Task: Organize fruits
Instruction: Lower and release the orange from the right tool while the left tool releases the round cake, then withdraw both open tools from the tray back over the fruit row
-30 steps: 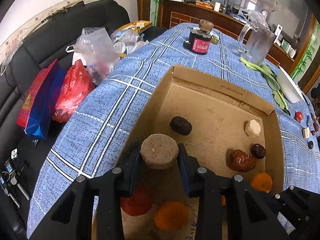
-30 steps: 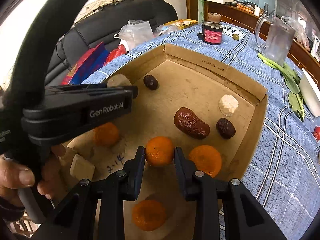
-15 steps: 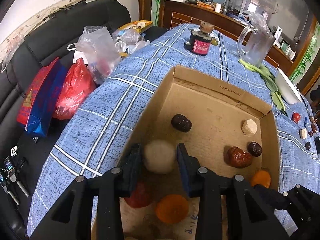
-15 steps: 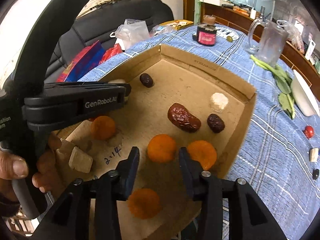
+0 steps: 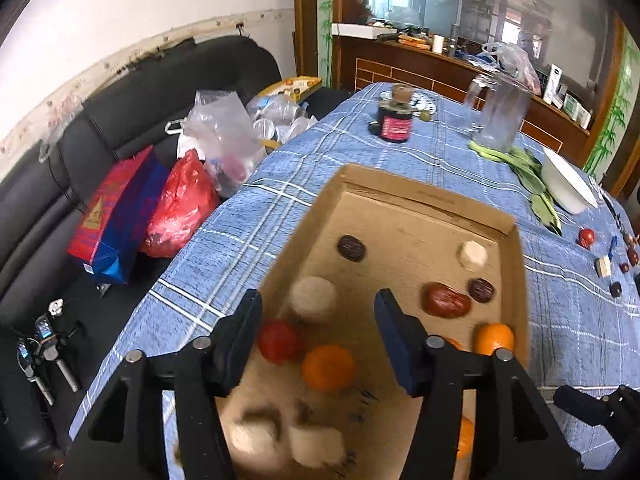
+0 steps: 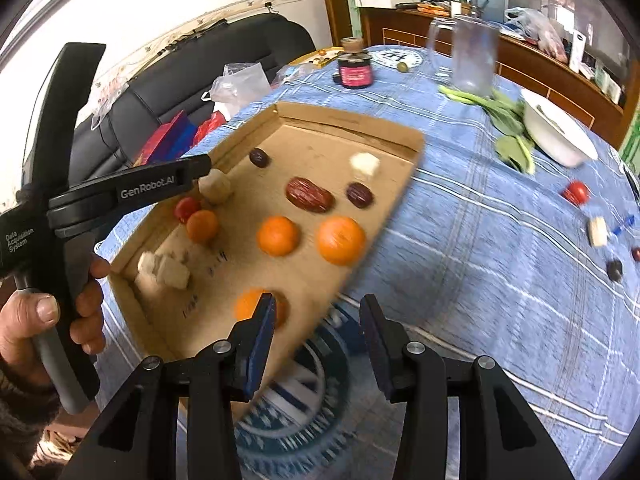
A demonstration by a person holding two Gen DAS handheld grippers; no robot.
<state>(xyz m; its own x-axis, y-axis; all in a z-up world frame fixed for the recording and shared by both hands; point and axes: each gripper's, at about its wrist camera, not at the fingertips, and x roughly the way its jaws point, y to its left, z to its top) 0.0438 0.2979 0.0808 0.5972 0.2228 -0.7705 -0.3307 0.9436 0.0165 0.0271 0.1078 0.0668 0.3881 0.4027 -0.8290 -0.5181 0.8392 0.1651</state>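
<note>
1. Hovering over the near end of the cardboard box [image 5: 428,200], the left gripper [image 5: 318,336] has its jaws spread wide with nothing between them — a pale round cake [image 5: 313,298] sits on the box floor just beyond the left finger.
2. Inside the box, seen from the left wrist: a red tomato [image 5: 278,340] touching an orange [image 5: 328,367], a big red date [image 5: 446,300] touching a small dark date [image 5: 481,290], another dark date [image 5: 351,248] near the far left wall, a white lump [image 5: 473,255] near the far right, and a second orange [image 5: 494,338] against the right wall. Two blurred pale lumps [image 5: 288,440] lie at the near end.
3. The right gripper [image 6: 318,338] is also wide open and empty, held above the blue checked tablecloth [image 6: 480,280] at the box's near corner. Its left finger overlaps an orange [image 6: 248,306] in the view.
4. From the right wrist, two more oranges [image 6: 312,238] lie side by side in the middle of the box, with the big date [image 6: 309,195] just behind them.
5. Outside the box on the cloth — a small tomato [image 6: 576,193], a pale cube [image 6: 597,230] and a dark date [image 6: 614,270], well apart from the box.
6. Farther back stand a dark jar [image 6: 354,70], a glass jug [image 6: 474,56], green leaves [image 6: 508,128] and a white bowl [image 6: 558,134].
7. A hand [image 6: 52,312] grips the left tool's handle.
</note>
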